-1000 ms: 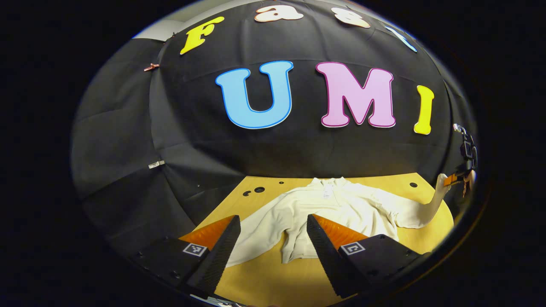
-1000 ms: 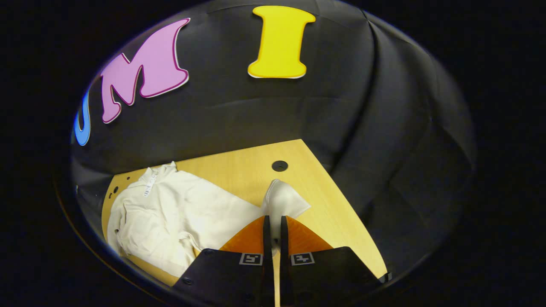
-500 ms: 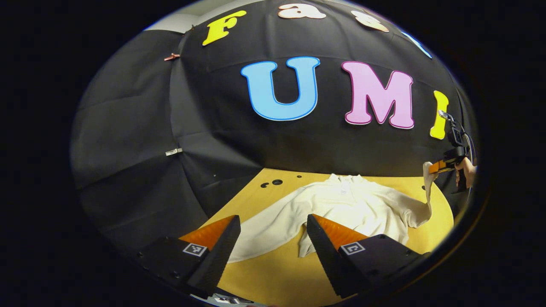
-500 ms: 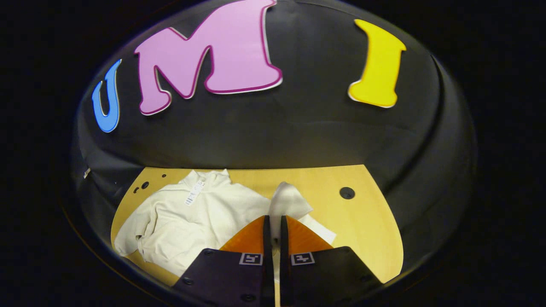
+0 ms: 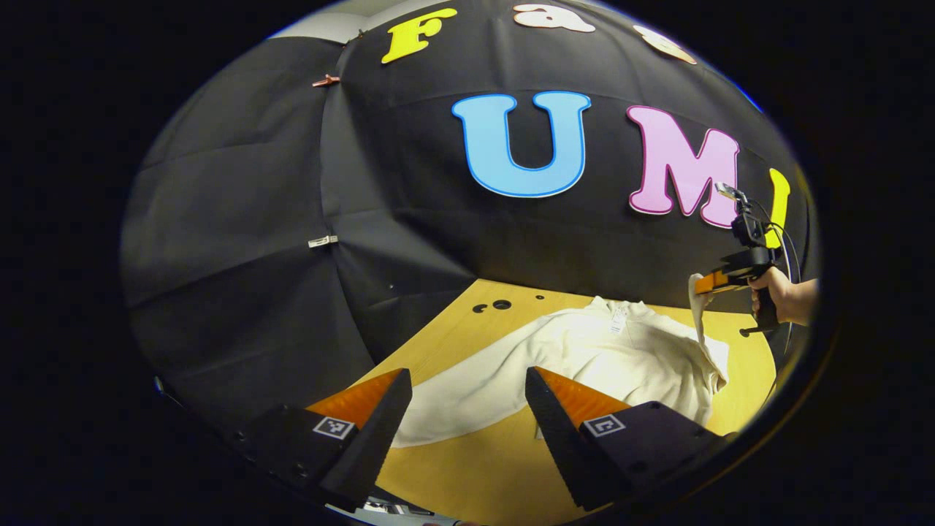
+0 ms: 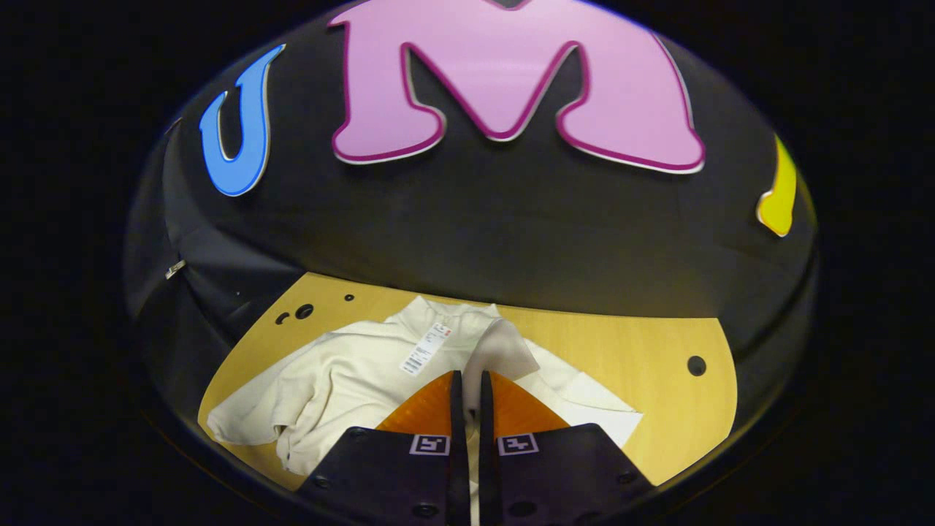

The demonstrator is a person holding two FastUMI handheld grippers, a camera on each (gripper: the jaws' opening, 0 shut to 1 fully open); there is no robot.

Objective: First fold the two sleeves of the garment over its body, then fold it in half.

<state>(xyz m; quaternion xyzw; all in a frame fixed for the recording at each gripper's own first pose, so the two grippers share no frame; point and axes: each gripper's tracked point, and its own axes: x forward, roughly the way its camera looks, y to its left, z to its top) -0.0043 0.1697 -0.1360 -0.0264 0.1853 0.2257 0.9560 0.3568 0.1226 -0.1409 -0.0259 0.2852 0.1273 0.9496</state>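
A cream long-sleeved garment (image 5: 599,358) lies on the wooden table (image 5: 467,467), collar toward the booth wall. In the left gripper view my left gripper (image 5: 467,409) hangs open above the table's near edge, the garment's other sleeve (image 5: 467,398) lying between and beyond its fingers, untouched. Far right in that view, my right gripper (image 5: 705,283), held by a hand (image 5: 767,285), lifts one sleeve cuff (image 5: 695,303) above the garment's shoulder. In the right gripper view the right gripper (image 6: 467,383) is shut on that sleeve cuff (image 6: 500,351), over the garment's body (image 6: 358,380) with its white tag (image 6: 427,351).
Round holes mark the tabletop, a group near its far left corner (image 5: 493,305) and one near the right side (image 6: 696,365). Black cloth walls stand close behind the table on the far side and the left. Bare wood (image 6: 657,351) lies to the garment's right.
The right gripper has carried the held sleeve cuff up and inward, from beside the garment to over its body. The left gripper has swung its view leftward and stays open.
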